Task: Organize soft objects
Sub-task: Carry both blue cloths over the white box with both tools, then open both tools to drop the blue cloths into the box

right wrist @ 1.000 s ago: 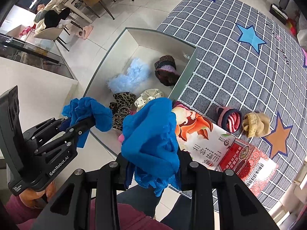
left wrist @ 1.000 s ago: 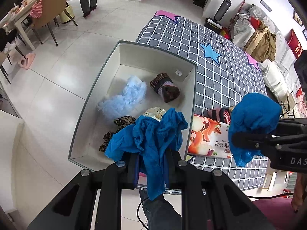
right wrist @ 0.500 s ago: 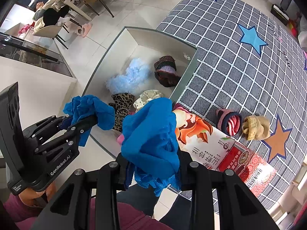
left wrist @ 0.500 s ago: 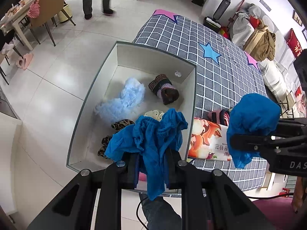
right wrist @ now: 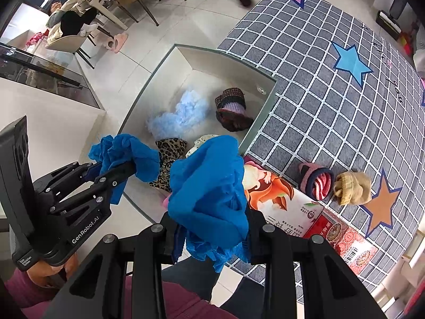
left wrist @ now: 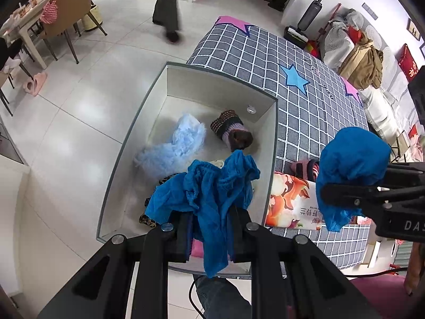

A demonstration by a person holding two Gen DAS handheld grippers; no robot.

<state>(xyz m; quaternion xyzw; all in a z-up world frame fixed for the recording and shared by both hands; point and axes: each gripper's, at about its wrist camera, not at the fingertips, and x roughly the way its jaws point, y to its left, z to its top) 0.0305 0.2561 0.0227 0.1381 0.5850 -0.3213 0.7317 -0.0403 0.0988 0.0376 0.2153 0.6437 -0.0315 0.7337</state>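
Observation:
My left gripper (left wrist: 209, 212) is shut on a crumpled blue cloth (left wrist: 209, 186) and holds it above the near end of an open white box (left wrist: 269, 143). My right gripper (right wrist: 212, 228) is shut on a second blue cloth (right wrist: 209, 186), held over the box's near right corner. Each gripper shows in the other's view: the right one (left wrist: 345, 186), the left one (right wrist: 124, 170). Inside the box lie a pale blue fluffy piece (left wrist: 172, 146), a striped knit roll (left wrist: 231, 130), a leopard-print piece (right wrist: 170, 148) and a cream piece (right wrist: 199, 142).
A grey checked mat with stars (right wrist: 332, 79) lies right of the box. On it are a striped sock roll (right wrist: 316, 179), a tan sock roll (right wrist: 352, 186), a printed packet (right wrist: 276, 199) and a red packet (right wrist: 342, 242). A person walks on the tiled floor (left wrist: 167, 2) beyond.
Both grippers keep their cloths and barely shift; the box sits slightly farther and more centred in the views. The person in the background has walked to the right.

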